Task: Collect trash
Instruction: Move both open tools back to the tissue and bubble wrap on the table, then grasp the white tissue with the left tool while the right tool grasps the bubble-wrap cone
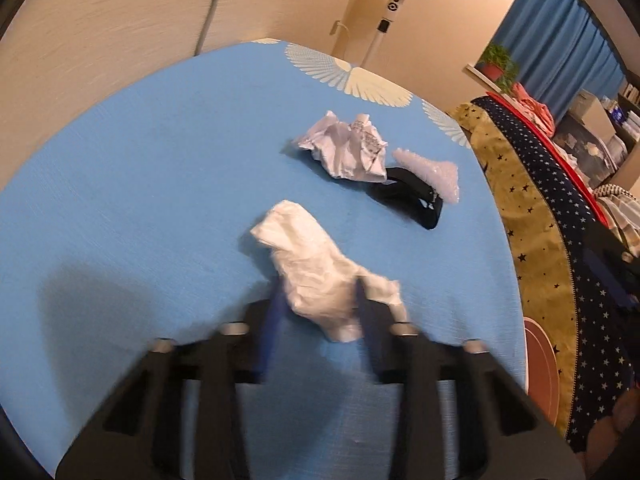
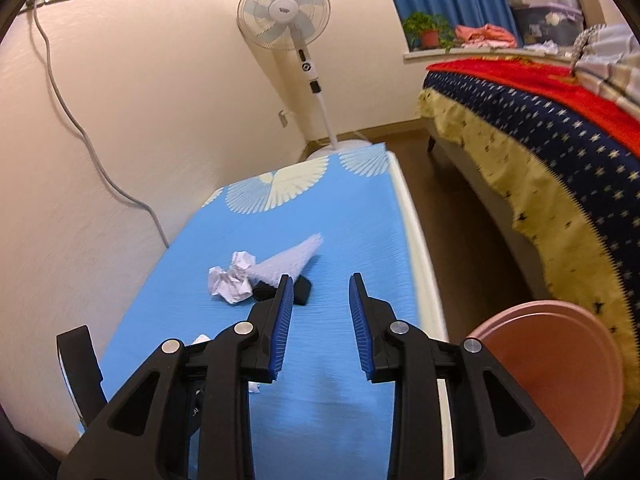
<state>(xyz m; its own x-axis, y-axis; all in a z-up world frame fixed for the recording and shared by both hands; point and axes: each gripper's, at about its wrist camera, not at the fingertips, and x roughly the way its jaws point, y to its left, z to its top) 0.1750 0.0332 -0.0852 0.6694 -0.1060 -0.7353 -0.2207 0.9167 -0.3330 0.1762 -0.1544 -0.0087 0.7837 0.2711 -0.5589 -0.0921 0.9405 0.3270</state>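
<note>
The left tool is low over the blue counter, and a white tissue lies between its two fingers. Its near end sits in the gap and the pads look to press on it from both sides, though this part of the picture is blurred; I read it as a grip on the tissue. The far end of the tissue points to about 11 o'clock on the cloth.

Farther along the counter, toward 1 o'clock from the tissue, there is a small heap of trash. A crumpled paper is at the left of the heap, a black wrapper touches it on the right, and a clear bubbly bag lies across the wrapper's far side.

The right tool is released: its blue pads stand apart and only bare cloth shows between them. It hangs over the counter, with the same heap just beyond its left finger at about 11 o'clock. The tip of that finger covers part of the black wrapper in this view.

A pink bin stands on the floor beside the counter, at 4 o'clock from the right tool. Behind are a fan by the wall and a bed with a starred cover.
</note>
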